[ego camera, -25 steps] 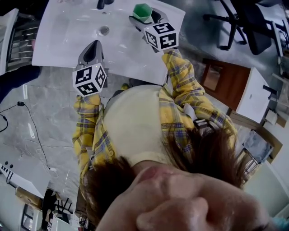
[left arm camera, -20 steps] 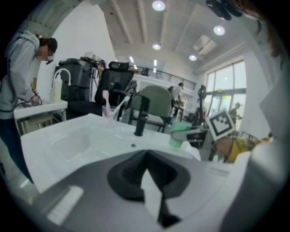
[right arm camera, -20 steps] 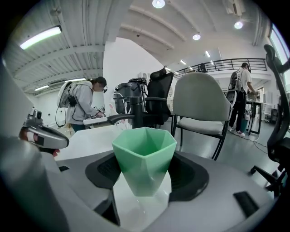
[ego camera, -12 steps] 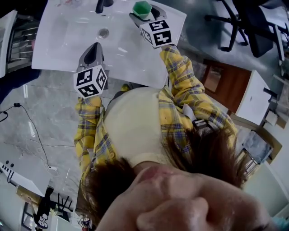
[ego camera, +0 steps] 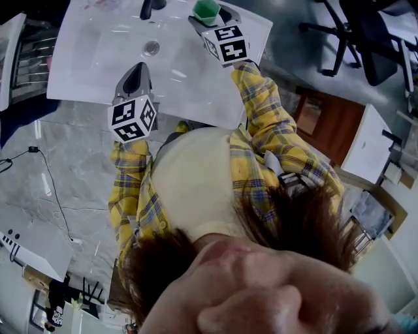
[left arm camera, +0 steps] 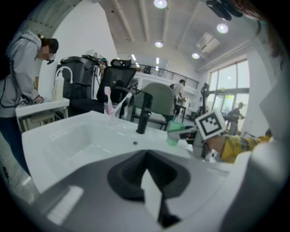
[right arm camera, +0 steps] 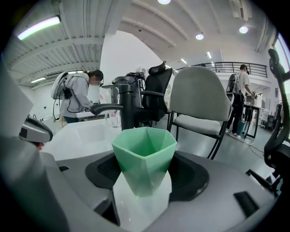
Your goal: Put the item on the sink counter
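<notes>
Fingers of right gripper point(right arm camera: 143, 183) clamp green cup point(right arm camera: 144, 149); left gripper point(left arm camera: 148, 181) fingers together

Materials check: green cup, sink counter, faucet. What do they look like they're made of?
Green cup: likely moulded plastic, matte; faceted walls, thin even rim, no glare.
Sink counter: glossy white, ceramic or cast resin, can't tell which; bright light reflections on it.
Faucet: probably metal with a matte black coating; hardly any shine.

A: How many things are showing here?
B: Two grippers are showing, a left gripper point(ego camera: 135, 68) and a right gripper point(ego camera: 212, 21). Along the top edge, one cup point(ego camera: 206, 8), one sink point(ego camera: 98, 59) and one tap point(ego camera: 149, 8) are sitting.
</notes>
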`<state>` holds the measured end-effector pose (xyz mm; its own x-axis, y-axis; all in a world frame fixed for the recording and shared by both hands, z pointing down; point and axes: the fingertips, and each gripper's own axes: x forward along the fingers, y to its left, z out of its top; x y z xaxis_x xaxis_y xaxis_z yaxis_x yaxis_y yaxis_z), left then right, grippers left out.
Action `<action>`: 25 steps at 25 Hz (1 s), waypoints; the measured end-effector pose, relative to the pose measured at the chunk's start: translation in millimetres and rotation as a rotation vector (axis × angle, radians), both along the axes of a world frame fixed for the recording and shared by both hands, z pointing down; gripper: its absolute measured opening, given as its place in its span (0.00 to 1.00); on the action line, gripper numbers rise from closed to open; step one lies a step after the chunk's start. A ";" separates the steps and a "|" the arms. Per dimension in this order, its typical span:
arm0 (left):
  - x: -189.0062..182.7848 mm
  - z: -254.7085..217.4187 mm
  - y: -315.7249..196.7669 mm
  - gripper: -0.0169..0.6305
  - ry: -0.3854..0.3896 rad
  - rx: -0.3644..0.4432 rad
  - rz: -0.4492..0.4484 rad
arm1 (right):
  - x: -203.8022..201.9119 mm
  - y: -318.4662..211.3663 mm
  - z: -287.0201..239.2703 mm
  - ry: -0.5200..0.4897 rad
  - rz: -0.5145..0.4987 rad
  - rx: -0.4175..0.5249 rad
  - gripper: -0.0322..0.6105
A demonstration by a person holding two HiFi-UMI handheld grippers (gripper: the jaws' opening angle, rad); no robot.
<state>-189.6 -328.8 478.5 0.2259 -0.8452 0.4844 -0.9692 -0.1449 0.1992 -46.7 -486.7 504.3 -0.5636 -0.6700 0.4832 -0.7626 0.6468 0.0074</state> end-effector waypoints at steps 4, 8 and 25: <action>0.6 1.0 0.6 0.04 0.000 0.001 -0.002 | 1.3 0.2 3.0 0.003 -0.009 -0.008 0.53; 1.2 -0.1 0.8 0.04 0.003 0.002 -0.001 | 0.4 1.6 4.1 0.008 -0.022 -0.008 0.53; -0.2 -7.6 12.3 0.04 0.029 0.028 -0.008 | 6.1 9.8 -14.9 -0.036 0.023 0.023 0.53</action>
<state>-189.8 -316.5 470.9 0.2329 -0.8601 0.4539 -0.9641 -0.1431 0.2236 -40.6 -476.9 489.4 -0.5650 -0.6936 0.4469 -0.7772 0.6292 -0.0060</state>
